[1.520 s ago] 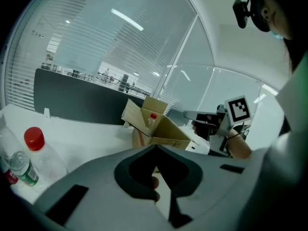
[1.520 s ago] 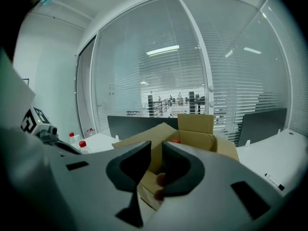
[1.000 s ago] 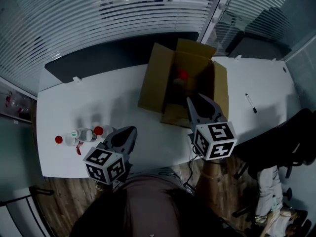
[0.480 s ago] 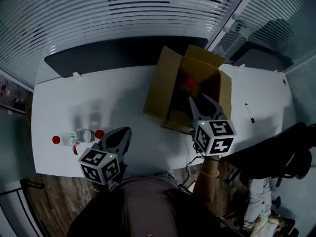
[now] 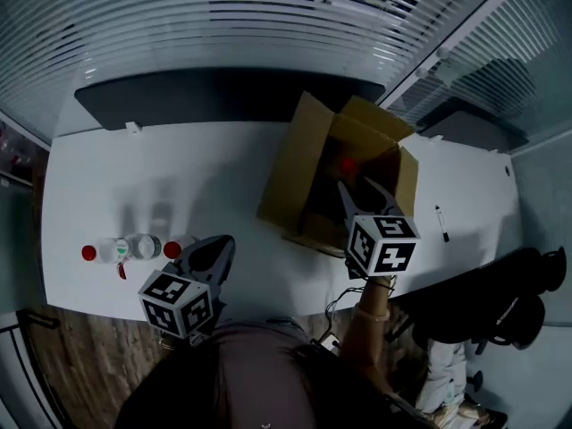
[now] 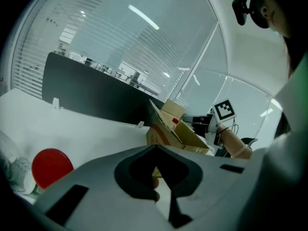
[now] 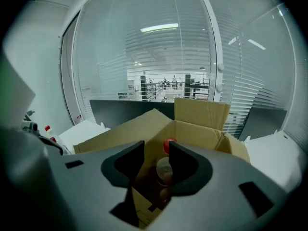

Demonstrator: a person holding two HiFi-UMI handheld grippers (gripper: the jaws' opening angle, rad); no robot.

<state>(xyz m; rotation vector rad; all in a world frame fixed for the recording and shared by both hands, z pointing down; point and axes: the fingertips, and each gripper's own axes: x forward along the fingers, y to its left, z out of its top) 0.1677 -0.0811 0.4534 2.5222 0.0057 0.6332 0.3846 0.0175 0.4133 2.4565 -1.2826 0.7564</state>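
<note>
Jaws of right hand-held gripper apart (over bottle)

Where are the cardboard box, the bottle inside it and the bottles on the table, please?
cardboard box (image 5: 295,166): head view, left flap.
bottle in box (image 7: 169,145): right gripper view, red cap.
table bottles (image 5: 141,245): head view, green label.

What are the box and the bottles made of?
The box: likely corrugated cardboard, matte brown with creased flaps. The bottles on the table: probably clear plastic, with see-through bodies and glossy red caps. The bottle in the box looks the same.
</note>
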